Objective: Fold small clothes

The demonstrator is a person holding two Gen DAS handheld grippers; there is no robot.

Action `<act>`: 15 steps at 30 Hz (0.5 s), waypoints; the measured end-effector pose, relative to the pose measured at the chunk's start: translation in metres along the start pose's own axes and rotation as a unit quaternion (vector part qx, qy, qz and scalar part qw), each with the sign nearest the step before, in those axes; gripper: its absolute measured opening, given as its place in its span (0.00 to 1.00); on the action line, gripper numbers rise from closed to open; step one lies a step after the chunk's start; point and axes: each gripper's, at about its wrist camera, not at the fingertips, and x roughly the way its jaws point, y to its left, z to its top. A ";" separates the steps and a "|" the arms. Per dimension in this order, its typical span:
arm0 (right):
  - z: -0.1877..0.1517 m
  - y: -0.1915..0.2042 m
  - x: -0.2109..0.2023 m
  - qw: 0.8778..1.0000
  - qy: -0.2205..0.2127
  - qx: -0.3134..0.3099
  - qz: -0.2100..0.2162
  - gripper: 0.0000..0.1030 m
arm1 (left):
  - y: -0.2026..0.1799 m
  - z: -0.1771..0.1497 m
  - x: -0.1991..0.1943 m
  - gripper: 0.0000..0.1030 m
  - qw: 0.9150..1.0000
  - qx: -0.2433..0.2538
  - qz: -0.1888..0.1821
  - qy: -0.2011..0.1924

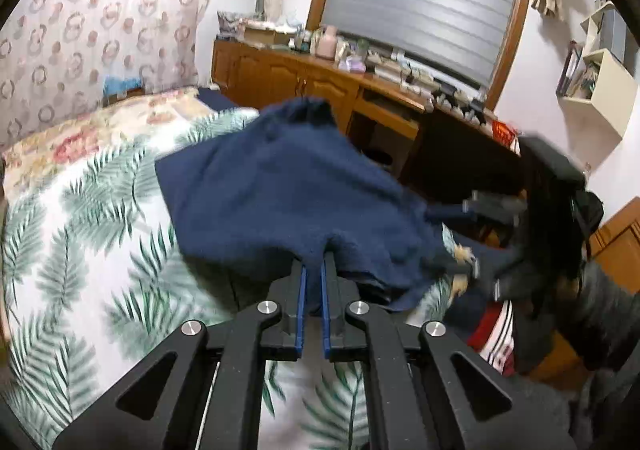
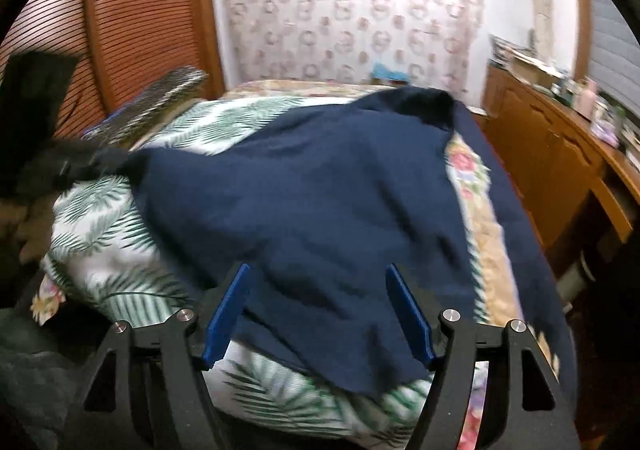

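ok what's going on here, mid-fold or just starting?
Looks like an early stage of a fold. A dark blue garment lies partly spread on the leaf-print bedspread. The left gripper is shut on one edge of it. The right gripper is open, its fingers either side of the near part of the cloth, not clamping anything. Both views are motion-blurred. No finished fold shows yet.

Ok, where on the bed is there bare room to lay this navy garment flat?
Bare leaf-print quilt lies left of the navy garment, bordered by the floral pillow. The right side is crowded: red-and-white clothes pile at the bed's edge.
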 end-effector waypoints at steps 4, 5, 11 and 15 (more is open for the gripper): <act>-0.003 0.015 0.007 0.999 0.009 -0.028 0.021 0.78 | 0.003 0.022 0.004 0.07 1.000 -0.004 0.002 -0.016; -0.005 0.018 0.010 0.999 0.014 -0.036 0.019 0.78 | 0.004 0.025 0.004 0.07 1.000 -0.006 0.005 -0.019; -0.016 0.001 0.033 0.996 0.057 -0.050 -0.047 0.78 | 0.015 0.031 0.001 0.06 0.999 -0.020 0.014 -0.036; -0.014 -0.025 0.029 0.996 0.047 -0.029 -0.072 0.57 | 0.024 0.034 -0.005 0.06 0.998 -0.028 0.023 -0.046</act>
